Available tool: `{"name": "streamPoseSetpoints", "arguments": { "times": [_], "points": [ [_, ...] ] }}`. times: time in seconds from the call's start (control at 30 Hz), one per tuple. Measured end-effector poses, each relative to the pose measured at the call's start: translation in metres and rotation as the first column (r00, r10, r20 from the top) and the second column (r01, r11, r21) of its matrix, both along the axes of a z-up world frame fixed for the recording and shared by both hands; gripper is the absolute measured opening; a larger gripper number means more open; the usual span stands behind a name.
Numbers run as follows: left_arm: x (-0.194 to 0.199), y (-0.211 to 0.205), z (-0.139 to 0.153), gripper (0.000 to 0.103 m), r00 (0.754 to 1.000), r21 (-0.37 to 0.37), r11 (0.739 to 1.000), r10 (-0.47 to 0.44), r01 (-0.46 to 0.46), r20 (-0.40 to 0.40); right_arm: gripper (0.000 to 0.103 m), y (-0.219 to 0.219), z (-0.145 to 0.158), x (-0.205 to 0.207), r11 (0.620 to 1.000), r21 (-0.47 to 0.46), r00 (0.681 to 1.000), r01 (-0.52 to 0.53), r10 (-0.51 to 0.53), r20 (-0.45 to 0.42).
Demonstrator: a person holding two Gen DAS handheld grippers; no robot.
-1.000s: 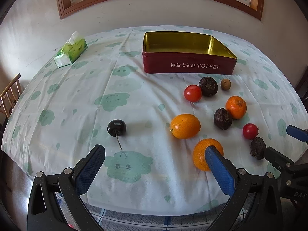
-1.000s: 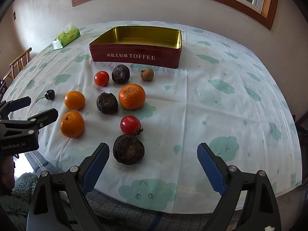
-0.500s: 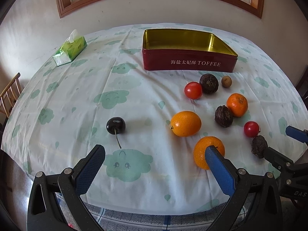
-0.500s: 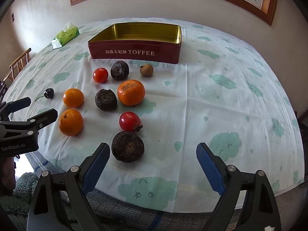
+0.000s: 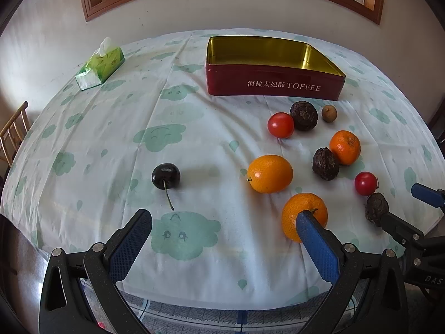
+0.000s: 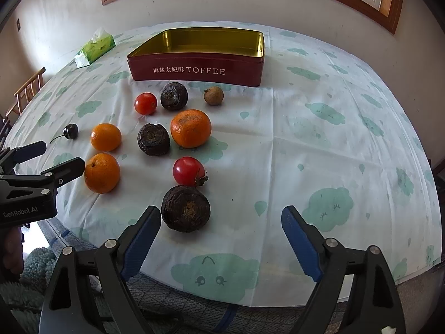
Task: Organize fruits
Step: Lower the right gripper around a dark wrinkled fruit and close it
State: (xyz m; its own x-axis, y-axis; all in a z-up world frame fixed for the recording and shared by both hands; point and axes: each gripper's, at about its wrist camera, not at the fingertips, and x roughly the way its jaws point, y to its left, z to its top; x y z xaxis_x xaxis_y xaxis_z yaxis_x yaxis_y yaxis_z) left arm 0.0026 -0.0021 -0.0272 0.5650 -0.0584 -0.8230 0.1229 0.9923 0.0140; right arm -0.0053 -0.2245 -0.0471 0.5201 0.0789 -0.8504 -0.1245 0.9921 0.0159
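Right wrist view: the right hand-held gripper (image 6: 221,224) hangs wide and empty at the desk (image 6: 347,144) edge, just behind the wrinkled dark-brown round fruit (image 6: 185,208), probably lined up to take it. The left hand-held gripper (image 5: 224,222), likewise spread and empty, faces the glossy black stemmed cherry (image 5: 165,176). All fruits lie outside the red, gold-lined toffee tin (image 6: 194,71), which seems their destination.

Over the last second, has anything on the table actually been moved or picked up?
No fruit has moved. Both grippers crept slightly forward toward the table, so everything looms a little larger. The left gripper and right gripper stay open and empty. The cherry, the nearest orange, the dark fruit and the empty toffee tin lie just as before.
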Motion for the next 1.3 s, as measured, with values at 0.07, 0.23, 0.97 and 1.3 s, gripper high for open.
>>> {"name": "streamPoseSetpoints", "arguments": {
  "times": [0.07, 0.23, 0.97, 1.3],
  "points": [
    [0.0, 0.0, 0.0, 0.103, 1.0, 0.001, 1.0, 0.0, 0.0, 0.0, 0.085, 0.0, -0.001, 0.0, 1.0, 0.003, 1.0, 0.001, -0.001, -0.005],
    [0.0, 0.0, 0.0, 0.103, 1.0, -0.001, 1.0, -0.002, 0.002, -0.003, 0.085, 0.0, -0.001, 0.001, 1.0, 0.003, 1.0, -0.001, 0.001, -0.014],
    [-0.006, -0.004, 0.0, 0.103, 0.998, 0.003, 0.999, -0.051, 0.051, -0.028, 0.058, 0.012, -0.013, 0.006, 0.997, 0.024, 0.994, -0.071, 0.073, -0.076],
    [-0.006, -0.008, 0.0, 0.103, 0.996, -0.005, 0.997, -0.083, 0.083, -0.035, 0.047, 0.016, -0.015, 0.01, 0.996, 0.019, 0.992, -0.092, 0.093, -0.084]
  ]
}}
